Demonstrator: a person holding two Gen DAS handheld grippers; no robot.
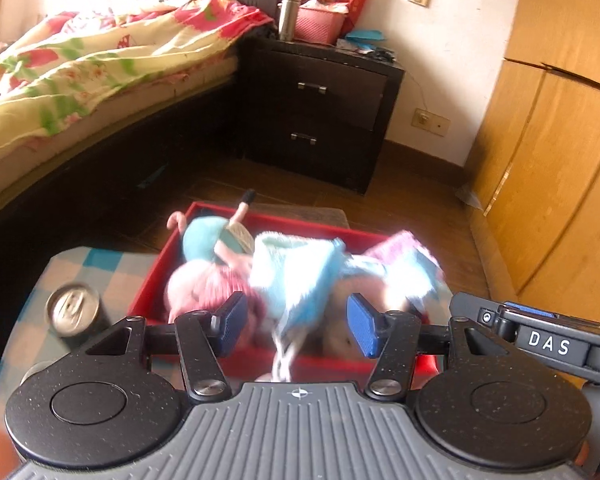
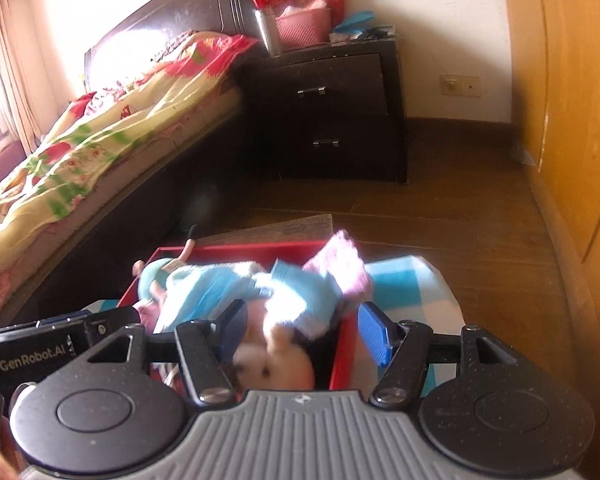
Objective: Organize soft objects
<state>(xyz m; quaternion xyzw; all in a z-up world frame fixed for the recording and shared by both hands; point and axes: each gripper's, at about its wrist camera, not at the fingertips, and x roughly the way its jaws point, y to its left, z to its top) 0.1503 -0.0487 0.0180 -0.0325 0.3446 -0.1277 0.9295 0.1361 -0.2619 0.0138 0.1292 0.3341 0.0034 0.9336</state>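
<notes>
A red box (image 1: 152, 276) sits on a small table with a blue and white checked cloth (image 1: 100, 264). It holds several soft things: a light blue fluffy cloth (image 1: 296, 272) with a pink patch, a pink plush (image 1: 204, 284), a teal-headed doll (image 1: 202, 236) and a cream plush (image 2: 276, 360). My left gripper (image 1: 298, 326) is open just above the box's near side, the blue cloth between its fingers. My right gripper (image 2: 304, 332) is open over the box (image 2: 342, 356), astride its right wall, the cloth (image 2: 300, 292) draped between the pads.
A metal can (image 1: 74, 310) stands on the table left of the box. A bed with a floral quilt (image 1: 80, 68) lies on the left. A dark nightstand (image 1: 320, 112) stands behind, a wooden wardrobe (image 1: 552, 152) on the right. Wooden floor lies beyond the table.
</notes>
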